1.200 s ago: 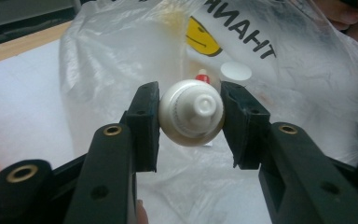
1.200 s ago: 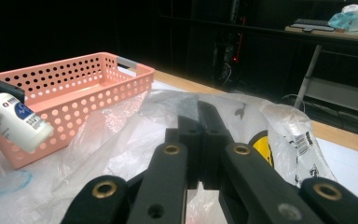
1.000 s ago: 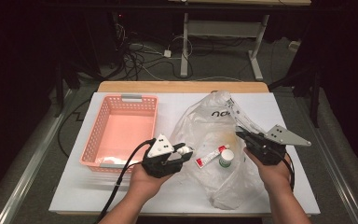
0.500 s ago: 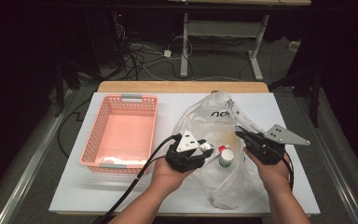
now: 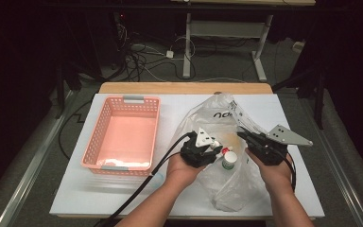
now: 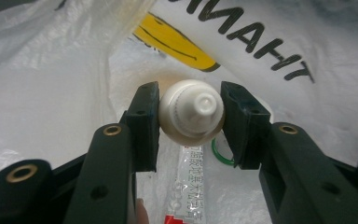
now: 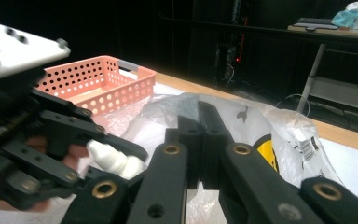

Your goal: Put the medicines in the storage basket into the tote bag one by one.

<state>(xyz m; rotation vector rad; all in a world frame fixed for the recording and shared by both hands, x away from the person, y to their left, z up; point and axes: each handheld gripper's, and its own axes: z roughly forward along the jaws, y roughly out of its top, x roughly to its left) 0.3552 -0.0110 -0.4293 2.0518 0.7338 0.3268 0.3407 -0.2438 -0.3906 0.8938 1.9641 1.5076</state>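
A clear plastic bag (image 5: pixel 202 118) with black lettering lies crumpled on the white table (image 5: pixel 123 191). My left gripper (image 5: pixel 216 150) reaches into its mouth. Its jaws press both sides of the white cap of a tube (image 6: pixel 191 109), whose printed body runs back toward the camera. A small white bottle (image 5: pixel 228 161) with a green ring sits just behind the tube. My right gripper (image 5: pixel 242 135) is shut on the bag's upper edge (image 7: pixel 198 100) and holds it raised. From the right gripper view the left gripper (image 7: pixel 116 161) shows with the cap between its tips.
A pink perforated basket (image 5: pixel 90 142) stands on the left half of the table, with something pale lying at its near end. A black cable trails from the left gripper over the front edge. Dark floor, cables and desk legs lie beyond the table's far edge.
My left gripper moved right from beside the basket into the bag's mouth and closed round the tube's cap. The right gripper kept hold of the bag's edge.
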